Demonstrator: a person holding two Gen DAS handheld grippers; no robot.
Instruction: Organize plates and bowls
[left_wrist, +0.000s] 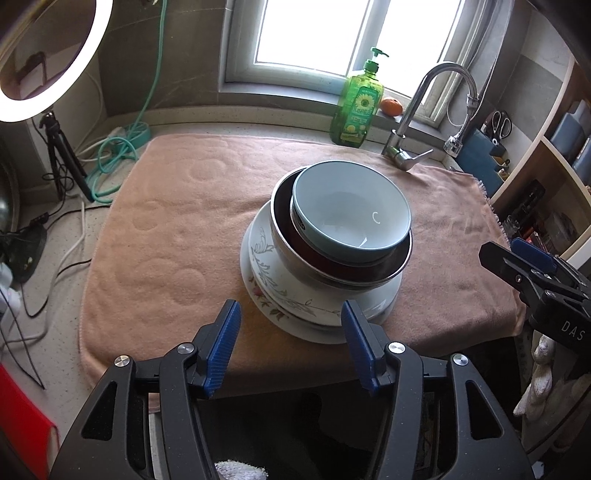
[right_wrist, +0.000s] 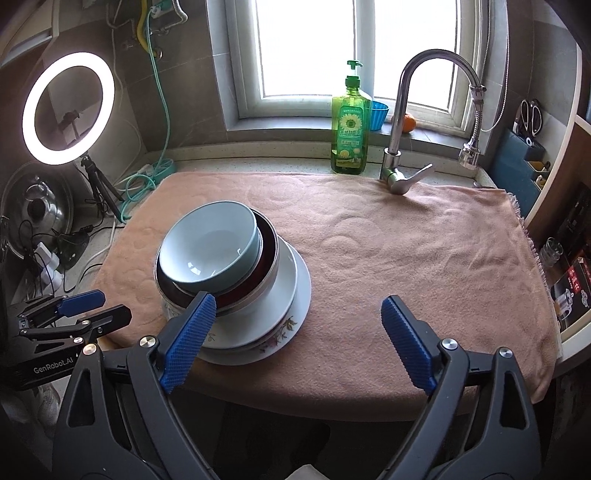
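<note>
One stack stands on the pink towel (left_wrist: 177, 229) (right_wrist: 406, 258). At the bottom lie plates, a plain white one (left_wrist: 321, 330) (right_wrist: 303, 288) under a floral one (left_wrist: 266, 273) (right_wrist: 277, 338). On them sits a steel bowl with a dark red inside (left_wrist: 321, 266) (right_wrist: 269, 254), and a pale blue bowl (left_wrist: 351, 218) (right_wrist: 210, 243) rests tilted in it. My left gripper (left_wrist: 291, 347) is open just in front of the stack, nothing between its blue pads. My right gripper (right_wrist: 295, 343) is open wide at the stack's right front, also empty.
A green dish soap bottle (left_wrist: 356, 107) (right_wrist: 349, 129) and a steel faucet (left_wrist: 417, 122) (right_wrist: 402, 122) stand at the towel's far edge. A ring light (right_wrist: 68, 107) on a tripod, cables and a teal hose (left_wrist: 125, 147) are left. Shelves (left_wrist: 546, 166) rise at the right.
</note>
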